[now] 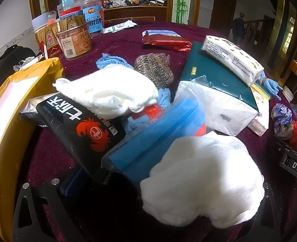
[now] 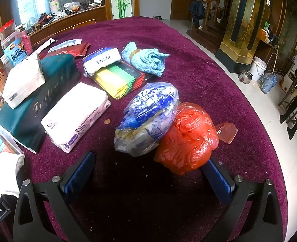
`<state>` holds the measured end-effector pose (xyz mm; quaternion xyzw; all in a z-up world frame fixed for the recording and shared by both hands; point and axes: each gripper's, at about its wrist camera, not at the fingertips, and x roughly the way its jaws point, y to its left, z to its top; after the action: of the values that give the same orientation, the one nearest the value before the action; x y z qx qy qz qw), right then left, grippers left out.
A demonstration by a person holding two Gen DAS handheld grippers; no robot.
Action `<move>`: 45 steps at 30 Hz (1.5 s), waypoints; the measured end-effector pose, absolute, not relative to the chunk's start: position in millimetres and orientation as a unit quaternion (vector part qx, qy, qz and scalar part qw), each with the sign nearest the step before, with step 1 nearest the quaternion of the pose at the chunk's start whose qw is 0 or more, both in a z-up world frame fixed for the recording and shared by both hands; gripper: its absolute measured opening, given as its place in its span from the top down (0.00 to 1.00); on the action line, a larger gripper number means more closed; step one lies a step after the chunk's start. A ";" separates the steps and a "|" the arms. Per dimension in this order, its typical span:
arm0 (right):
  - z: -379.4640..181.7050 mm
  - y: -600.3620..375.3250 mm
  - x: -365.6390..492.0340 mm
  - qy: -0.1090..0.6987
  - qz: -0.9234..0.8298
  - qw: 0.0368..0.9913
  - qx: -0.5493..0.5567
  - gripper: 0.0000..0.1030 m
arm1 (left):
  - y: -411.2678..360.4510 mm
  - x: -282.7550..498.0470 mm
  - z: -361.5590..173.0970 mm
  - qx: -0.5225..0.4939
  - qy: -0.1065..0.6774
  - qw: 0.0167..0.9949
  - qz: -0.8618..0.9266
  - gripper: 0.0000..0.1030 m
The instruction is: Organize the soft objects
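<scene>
In the left wrist view a fluffy white cloth (image 1: 200,177) lies low in front, between the wide-apart jaws of my left gripper (image 1: 148,183) and hiding its right finger; the pads do not press it. A second white cloth (image 1: 108,92) rests on a black crab-print package (image 1: 77,129). Behind it are a knitted brown hat (image 1: 154,68) and a blue cloth (image 1: 112,62). In the right wrist view my right gripper (image 2: 148,175) stands open and empty. Just ahead lie a blue-and-white plastic bag (image 2: 148,117) and a red plastic bag (image 2: 188,139), which touches the right fingertip (image 2: 215,169).
A purple velvet tablecloth (image 2: 198,70) covers the round table. On it: a green tissue box (image 2: 37,100), several tissue packs (image 2: 75,117), a rolled blue towel (image 2: 146,60), coloured folded bags (image 2: 116,80), snack jars (image 1: 77,40), a yellow envelope (image 1: 7,121). The table edge curves at the right.
</scene>
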<state>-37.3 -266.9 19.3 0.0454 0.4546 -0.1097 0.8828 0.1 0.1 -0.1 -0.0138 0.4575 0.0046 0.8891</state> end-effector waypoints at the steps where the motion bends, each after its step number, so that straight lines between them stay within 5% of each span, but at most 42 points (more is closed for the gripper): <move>1: 19.3 -267.0 -37.2 0.455 -0.110 0.882 0.045 0.00 | 0.1 0.0 0.0 -0.013 0.457 0.890 0.005 0.00; 45: 23.1 -273.0 -43.0 0.483 -0.051 0.874 0.025 0.00 | 0.8 -1.1 1.3 -0.006 0.471 0.882 -0.005 0.00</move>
<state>-43.0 -273.0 23.1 0.0249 0.4832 -0.0512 0.8736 -1.1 0.8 1.3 -0.0056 0.4707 -0.0051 0.8822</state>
